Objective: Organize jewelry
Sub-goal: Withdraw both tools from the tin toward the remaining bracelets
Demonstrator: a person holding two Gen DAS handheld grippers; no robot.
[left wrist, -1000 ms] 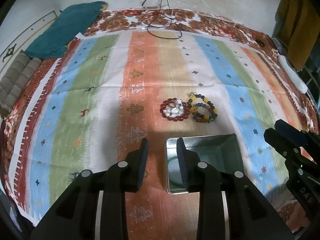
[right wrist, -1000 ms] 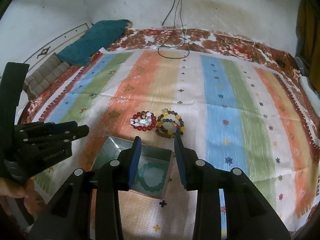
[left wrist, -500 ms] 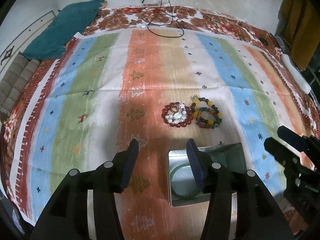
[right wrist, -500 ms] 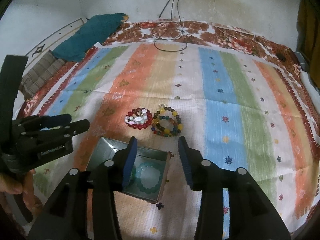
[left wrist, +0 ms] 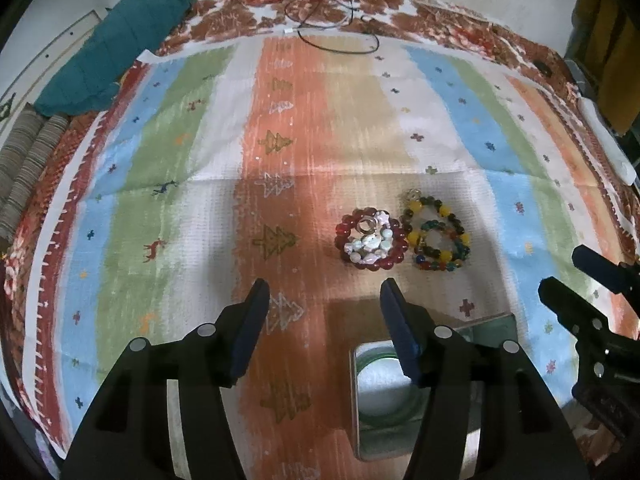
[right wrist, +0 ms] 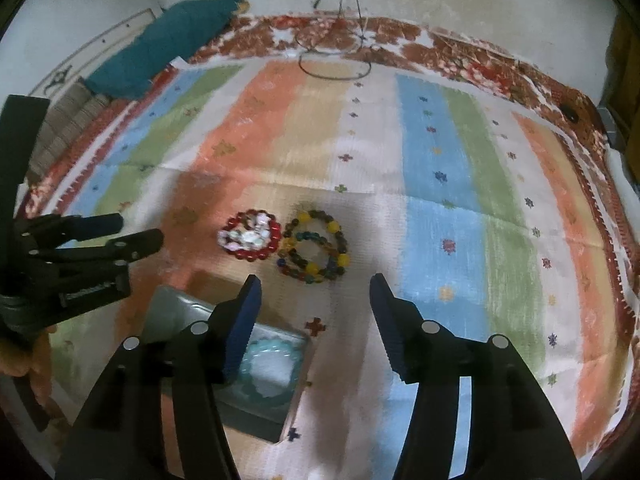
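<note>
A red bead bracelet with white pearly beads piled inside it (left wrist: 372,242) (right wrist: 250,236) lies on the striped cloth. A multicoloured bead bracelet (left wrist: 438,240) (right wrist: 314,246) lies just right of it. A grey metal tin (left wrist: 496,326) (right wrist: 180,312) sits nearer, holding a pale green bead bracelet (left wrist: 384,392) (right wrist: 266,372). My left gripper (left wrist: 324,300) is open and empty, above the cloth short of the red bracelet. My right gripper (right wrist: 314,294) is open and empty, just short of the multicoloured bracelet.
The striped cloth (left wrist: 280,128) covers a floral bedspread. A teal cushion (left wrist: 120,40) (right wrist: 176,36) lies at the far left. A black cable (left wrist: 336,36) loops at the far edge. A white object (left wrist: 604,136) lies along the right edge.
Both grippers have opened wide from nearly shut and pulled back and up from the tin. The tin now sits lower in both views.
</note>
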